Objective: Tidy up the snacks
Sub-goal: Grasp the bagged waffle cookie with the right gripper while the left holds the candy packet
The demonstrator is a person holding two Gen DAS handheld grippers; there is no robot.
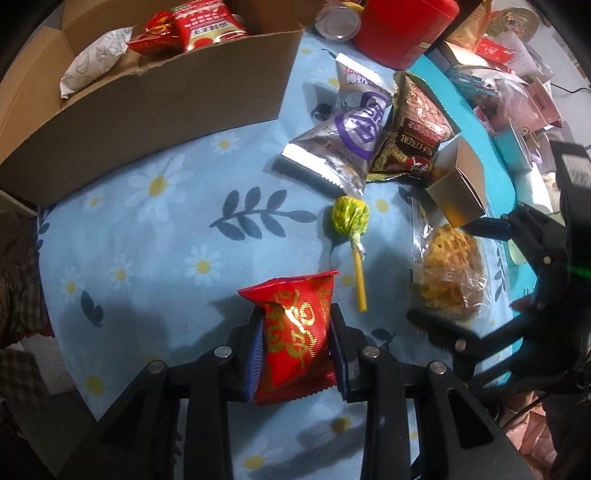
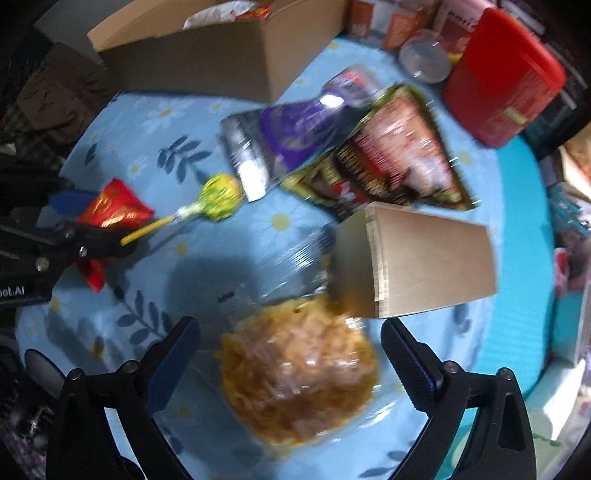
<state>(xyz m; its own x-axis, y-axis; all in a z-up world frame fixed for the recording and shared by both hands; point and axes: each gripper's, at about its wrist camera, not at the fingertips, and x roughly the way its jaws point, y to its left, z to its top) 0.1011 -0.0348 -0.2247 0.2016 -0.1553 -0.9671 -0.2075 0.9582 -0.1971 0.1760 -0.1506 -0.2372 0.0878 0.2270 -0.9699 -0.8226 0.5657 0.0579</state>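
A: Left gripper (image 1: 295, 343) status?
B: Clamped on the red snack packet (image 1: 295, 332), held above the floral cloth (image 1: 155, 236) near the lollipop (image 1: 351, 218).
A: Right gripper (image 2: 290, 354)?
B: Jaws spread wide, straddling the clear-wrapped yellow snack (image 2: 295, 373). The cardboard box (image 1: 147, 103) sits at the far left and contains packets.

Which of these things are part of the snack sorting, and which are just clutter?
Job:
left tool shut on red packet
right tool open over clear noodle-snack bag
lollipop
purple-silver packet
dark packet
cardboard box

Clutter:
red tin
small brown carton
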